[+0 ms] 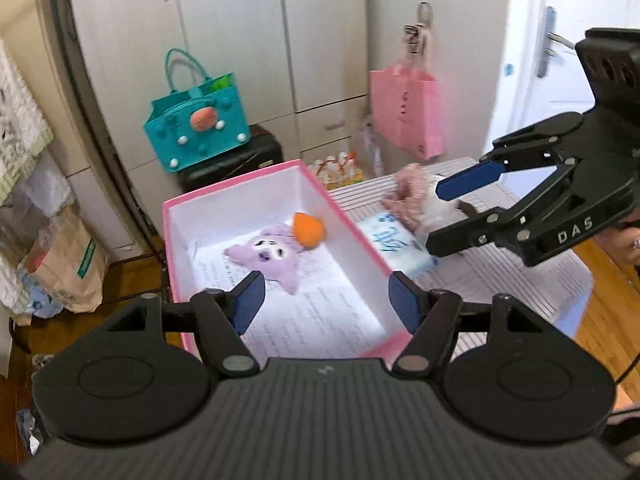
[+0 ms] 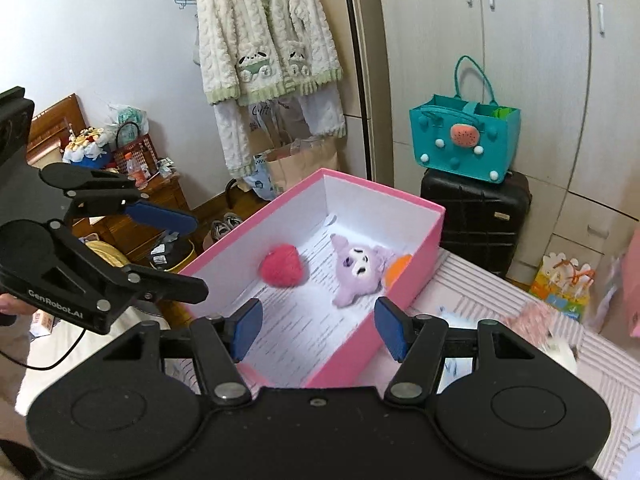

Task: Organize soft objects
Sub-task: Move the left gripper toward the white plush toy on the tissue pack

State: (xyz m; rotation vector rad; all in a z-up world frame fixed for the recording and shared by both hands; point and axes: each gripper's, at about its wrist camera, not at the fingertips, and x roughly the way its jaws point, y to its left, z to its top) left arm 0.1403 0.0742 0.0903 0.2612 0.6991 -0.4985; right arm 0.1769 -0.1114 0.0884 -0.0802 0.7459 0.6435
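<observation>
Right wrist | rectangular pink box point(image 2: 420, 256) | fuzzy purple plush point(image 2: 358, 270) | round red pompom point(image 2: 282, 266)

Left gripper point(image 1: 324, 300) points steeply down, jaws apart, nothing between them. Right gripper point(image 2: 316, 326) tilts down likewise, jaws apart and empty; it sits at the left's two o'clock.

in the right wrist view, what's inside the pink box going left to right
red fuzzy toy → purple plush → orange toy, which peeks out from behind the purple plush against the right wall of the pink box.
</observation>
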